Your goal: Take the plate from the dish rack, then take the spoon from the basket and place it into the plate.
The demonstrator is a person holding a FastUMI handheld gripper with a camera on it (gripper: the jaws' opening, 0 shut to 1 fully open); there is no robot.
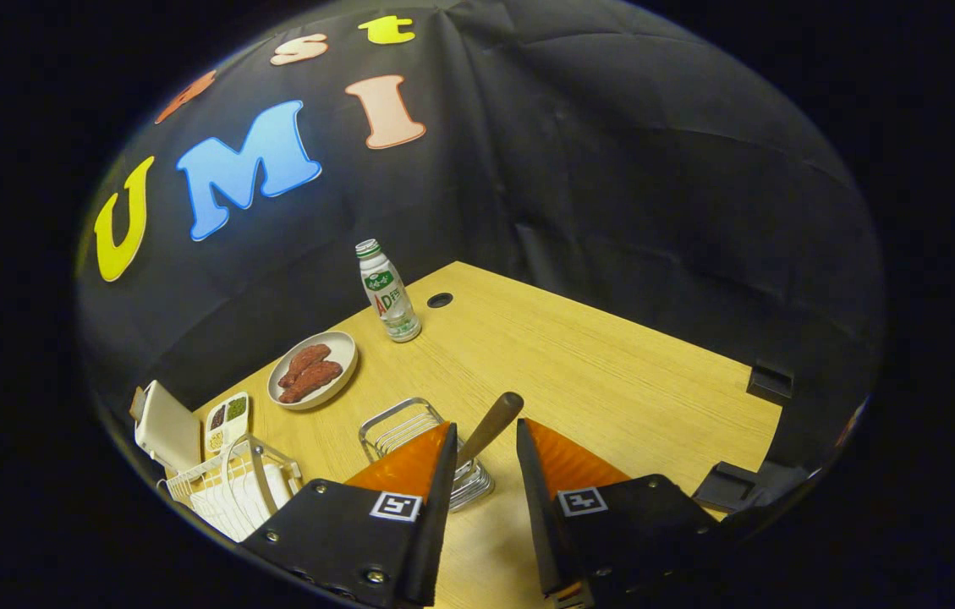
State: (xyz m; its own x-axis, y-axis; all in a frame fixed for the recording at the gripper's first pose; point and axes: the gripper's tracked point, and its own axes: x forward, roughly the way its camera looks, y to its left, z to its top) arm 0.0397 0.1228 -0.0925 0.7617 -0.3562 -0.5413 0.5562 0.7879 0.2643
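A brown-handled spoon [494, 423] stands tilted in a small wire basket [405, 431] on the wooden table [612, 372]. Its handle rises between my fingers, close to the left one. My gripper [485, 425] is open, with the fingers either side of the handle and a gap on the right. The spoon's bowl is hidden behind the left finger. A white dish rack [227, 491] sits to the left of the left finger, with a white plate [270, 491] standing in it.
Beyond the basket lie a round plate of sausages [314, 370] and an upright drink bottle [388, 292]. A small divided tray [226, 420] and a white box [166, 427] sit behind the rack. A cable hole [440, 299] is near the bottle. Black clamps [769, 381] grip the table's right edge.
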